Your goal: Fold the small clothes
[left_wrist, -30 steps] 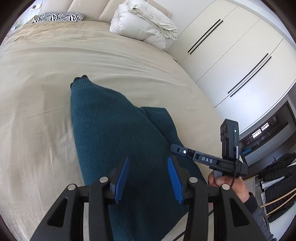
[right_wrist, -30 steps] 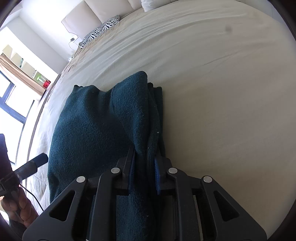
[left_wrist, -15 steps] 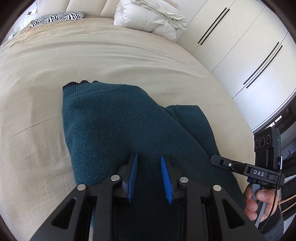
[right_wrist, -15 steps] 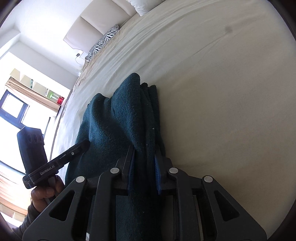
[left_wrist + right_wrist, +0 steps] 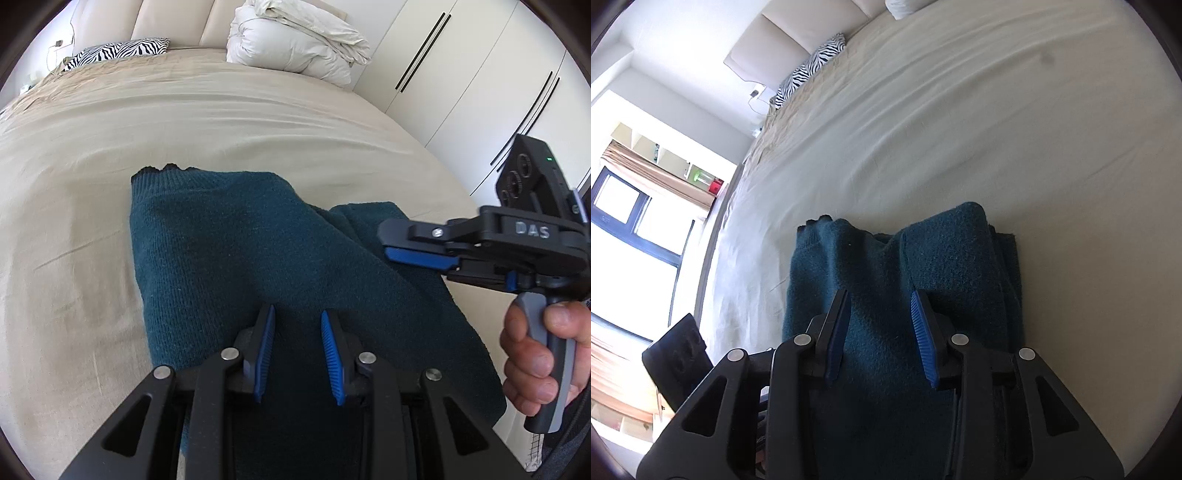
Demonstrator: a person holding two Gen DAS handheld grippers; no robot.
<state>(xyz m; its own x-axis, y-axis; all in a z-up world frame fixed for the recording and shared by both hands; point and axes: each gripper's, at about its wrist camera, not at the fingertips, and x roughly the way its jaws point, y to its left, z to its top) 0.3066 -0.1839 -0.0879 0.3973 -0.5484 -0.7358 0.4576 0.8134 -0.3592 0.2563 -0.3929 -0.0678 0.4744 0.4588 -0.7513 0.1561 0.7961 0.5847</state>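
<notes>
A wide bed (image 5: pixel 110 229) under a beige sheet fills both views. In the left wrist view a padded headboard (image 5: pixel 173 22) runs along the top edge, with a zebra pillow (image 5: pixel 122 50) at upper left and a bundled white duvet (image 5: pixel 295 44) at top centre. White wardrobe doors (image 5: pixel 472 85) with dark bar handles take up the upper right. In the right wrist view a bright window (image 5: pixel 624 236) with a dark frame sits at the left edge, a curtain and shelves above it.

A dark teal sweater (image 5: pixel 258 266) lies folded on the sheet in the lower middle of both frames, its ribbed hem toward the upper left of the cloth. In the right wrist view a doubled fold (image 5: pixel 960 251) stands thicker along its right side.

The left gripper (image 5: pixel 297 328) sits at the bottom centre of its view, just over the sweater. Its jaws stand a little apart after closing somewhat; whether the pads pinch the knit cannot be told.

The right gripper (image 5: pixel 882 314) is low in its own frame over the sweater's near end. Its jaws have just been opening and now stand apart, the cloth lying below and between them without being clamped. In the left wrist view it reaches in from the right edge above the sweater, held by a hand (image 5: pixel 535 354) at lower right.
</notes>
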